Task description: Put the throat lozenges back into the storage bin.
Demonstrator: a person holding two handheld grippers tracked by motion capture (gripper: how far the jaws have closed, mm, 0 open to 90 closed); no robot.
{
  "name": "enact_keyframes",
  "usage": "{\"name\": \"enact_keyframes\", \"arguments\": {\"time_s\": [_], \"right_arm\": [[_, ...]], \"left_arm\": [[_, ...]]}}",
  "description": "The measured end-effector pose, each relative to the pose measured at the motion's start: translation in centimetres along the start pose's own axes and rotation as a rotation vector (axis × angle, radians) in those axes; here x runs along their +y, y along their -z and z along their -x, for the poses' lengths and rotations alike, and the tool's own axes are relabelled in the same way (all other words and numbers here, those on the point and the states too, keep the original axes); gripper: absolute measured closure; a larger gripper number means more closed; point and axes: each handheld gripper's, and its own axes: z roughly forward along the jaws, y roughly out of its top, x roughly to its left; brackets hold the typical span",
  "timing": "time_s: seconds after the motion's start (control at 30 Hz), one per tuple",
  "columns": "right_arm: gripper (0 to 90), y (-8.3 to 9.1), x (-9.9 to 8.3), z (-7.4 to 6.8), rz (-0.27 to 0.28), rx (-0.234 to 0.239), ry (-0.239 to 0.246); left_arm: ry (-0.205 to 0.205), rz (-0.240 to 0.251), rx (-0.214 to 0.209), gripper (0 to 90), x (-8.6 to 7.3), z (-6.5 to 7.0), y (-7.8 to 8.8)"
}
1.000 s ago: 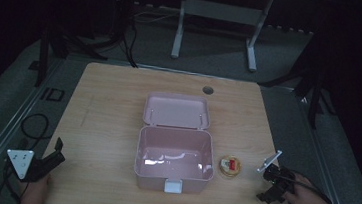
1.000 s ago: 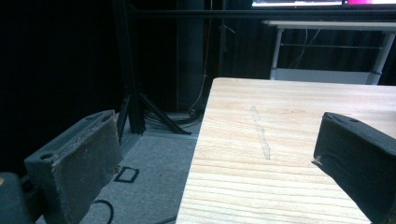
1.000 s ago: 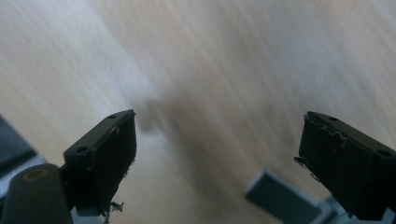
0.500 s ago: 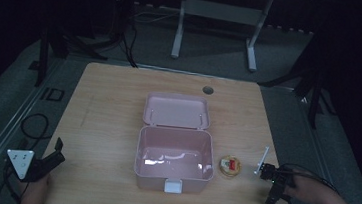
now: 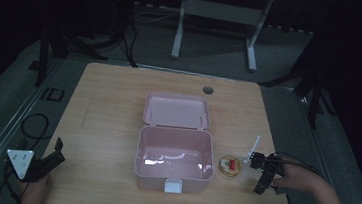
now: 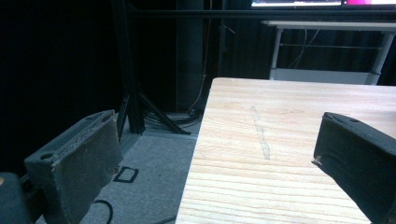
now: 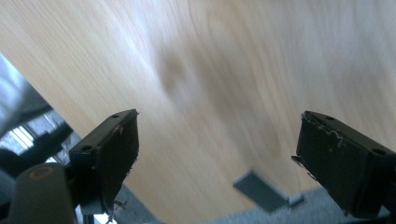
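Observation:
An open pink box (image 5: 148, 171) stands in the middle of the wooden table (image 5: 106, 125), its lid (image 5: 177, 110) folded back flat behind it; the inside looks bare. Just right of it sits a small round dish (image 5: 231, 166) with a red piece in it. My right gripper (image 5: 260, 185) hovers right of the dish, tilted toward the tabletop, open, nothing between its jaws (image 7: 218, 126). A thin white strip rises from its far end. My left gripper (image 5: 58, 153) rests off the table's front left corner, open and empty (image 6: 217, 135), facing along the left edge.
A round cable hole (image 5: 207, 90) lies near the table's far edge. Beyond the table stands a white frame (image 5: 217, 15) on dark floor. Cables (image 5: 33, 125) lie on the floor to the left. Bare wood stretches left of the box.
My right gripper has shifted a little left toward the dish and turned, its white strip now more upright. The left gripper has stayed put.

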Motion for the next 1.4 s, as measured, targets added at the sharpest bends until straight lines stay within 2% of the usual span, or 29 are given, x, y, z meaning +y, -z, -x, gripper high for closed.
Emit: {"name": "enact_keyframes", "arguments": {"time_s": [0.13, 0.27, 0.33, 0.53, 0.63, 0.9, 1.1, 1.23, 1.3, 1.4], "right_arm": [[13.4, 0.3, 1.2, 0.1, 0.026, -0.014, 0.033], [13.5, 0.2, 2.4, 0.2, 0.029, -0.024, 0.065], [13.5, 0.1, 3.3, 0.2, 0.028, -0.031, 0.098], [13.6, 0.1, 4.7, 0.2, 0.026, -0.038, 0.14], [13.8, 0.3, 5.6, 0.2, 0.036, -0.034, 0.145], [14.0, -0.1, 7.7, 0.4, 0.018, -0.035, 0.181], [14.0, -0.4, 8.6, 0.6, 0.017, -0.05, 0.19], [14.1, -0.7, 9.0, 0.6, 0.013, -0.042, 0.196], [16.1, -1.2, 9.5, 0.5, 0.003, -0.039, 0.217], [17.0, -1.4, 9.7, 0.4, 0.0, -0.032, 0.21]], "left_arm": [[0.001, -0.001, -0.001, 1.1, 0.0, 0.0, 0.0], [0.002, 0.0, -0.001, 1.0, 0.0, 0.0, 0.0], [0.005, 0.0, -0.002, 1.1, 0.0, 0.0, 0.0], [0.005, -0.001, -0.003, 1.0, 0.0, 0.0, 0.0], [0.004, 0.001, -0.003, 1.1, 0.0, 0.0, 0.0], [0.008, -0.001, -0.005, 1.1, 0.0, -0.1, 0.0], [0.007, -0.001, -0.005, 1.0, 0.0, -0.1, 0.0], [0.009, 0.0, -0.005, 1.1, 0.0, -0.1, 0.0], [0.008, -0.001, -0.006, 1.0, 0.0, -0.1, 0.0], [0.008, -0.002, -0.007, 1.0, 0.0, -0.1, 0.0]]}}
